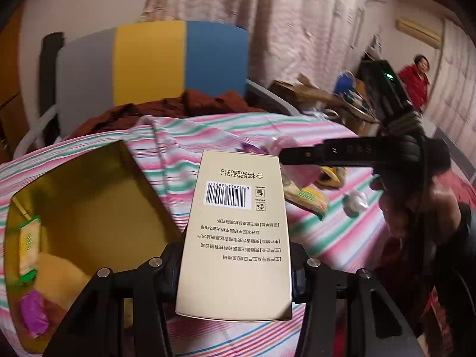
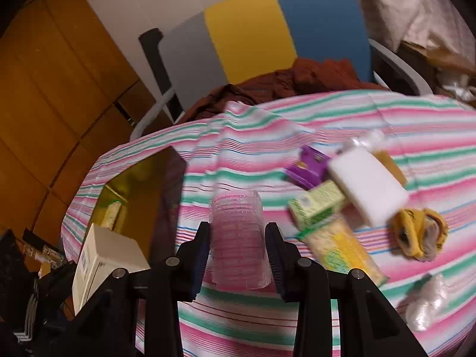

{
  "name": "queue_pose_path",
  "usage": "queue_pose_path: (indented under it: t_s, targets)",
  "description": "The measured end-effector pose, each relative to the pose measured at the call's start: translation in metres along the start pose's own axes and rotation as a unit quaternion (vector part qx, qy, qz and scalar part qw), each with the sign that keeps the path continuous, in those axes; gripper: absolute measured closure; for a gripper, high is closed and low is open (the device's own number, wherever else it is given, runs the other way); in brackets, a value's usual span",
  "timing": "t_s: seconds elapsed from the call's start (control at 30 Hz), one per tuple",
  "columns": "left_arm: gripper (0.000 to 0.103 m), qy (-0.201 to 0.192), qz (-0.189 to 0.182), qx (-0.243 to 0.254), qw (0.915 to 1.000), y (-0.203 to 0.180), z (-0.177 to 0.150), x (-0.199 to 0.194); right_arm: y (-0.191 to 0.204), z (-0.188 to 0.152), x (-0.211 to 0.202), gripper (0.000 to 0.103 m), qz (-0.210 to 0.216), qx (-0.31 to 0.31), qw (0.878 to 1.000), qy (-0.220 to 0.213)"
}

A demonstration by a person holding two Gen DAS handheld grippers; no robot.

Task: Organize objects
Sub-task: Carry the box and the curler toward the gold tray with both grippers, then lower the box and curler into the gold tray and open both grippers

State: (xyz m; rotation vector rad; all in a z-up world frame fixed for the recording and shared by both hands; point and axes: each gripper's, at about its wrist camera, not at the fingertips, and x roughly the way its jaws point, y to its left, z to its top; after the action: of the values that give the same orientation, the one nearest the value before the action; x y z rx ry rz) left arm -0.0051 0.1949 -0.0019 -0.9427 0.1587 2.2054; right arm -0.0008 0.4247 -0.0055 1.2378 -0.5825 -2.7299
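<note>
My left gripper (image 1: 235, 267) is shut on a beige carton (image 1: 238, 229) with a barcode, held above the striped tablecloth (image 1: 327, 238) just right of an open gold box (image 1: 89, 196). In that box lie a green-yellow packet (image 1: 28, 247) and a purple packet (image 1: 34, 315). My right gripper (image 2: 238, 232) is shut on a stack of clear plastic cups (image 2: 238, 244), raised over the table. In the right wrist view the beige carton (image 2: 104, 261) shows at lower left beside the gold box (image 2: 139, 184).
Loose on the cloth lie a purple packet (image 2: 309, 166), a white block (image 2: 369, 184), a green carton (image 2: 318, 205), a yellow-green packet (image 2: 342, 250), a yellow cloth item (image 2: 416, 232) and a clear bag (image 2: 428, 300). Behind the table stands a chair (image 2: 250, 29) with brown fabric (image 2: 297, 80). A person in red (image 1: 416, 80) stands far right.
</note>
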Motion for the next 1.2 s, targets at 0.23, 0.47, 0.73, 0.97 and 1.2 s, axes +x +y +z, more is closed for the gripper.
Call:
queue_pose_path:
  t_s: [0.23,0.47,0.73,0.97,1.2]
  targets:
    - [0.052,-0.022,0.056,-0.074,0.9954,0.067,-0.001,-0.022,0.066,0.003,0.021,0.065,0.055,-0.034,0.998,0.01]
    - [0.052,-0.033,0.103,-0.143,0.9837,0.131,-0.007,-0.035,0.125,-0.002,0.055,0.065,0.083,-0.072,0.993,0.049]
    - [0.052,-0.04,0.142,-0.168,0.9747,0.169,-0.005,-0.04,0.154,-0.012,0.077,0.065,0.077,-0.093,0.99,0.07]
    - [0.052,-0.042,0.17,-0.169,0.9699,0.188,0.003,-0.038,0.169,-0.015,0.091,0.065,0.059,-0.103,0.99,0.081]
    - [0.044,-0.023,0.206,-0.163,0.9645,0.197,0.01,-0.031,0.189,-0.012,0.108,0.054,0.061,-0.097,0.99,0.084]
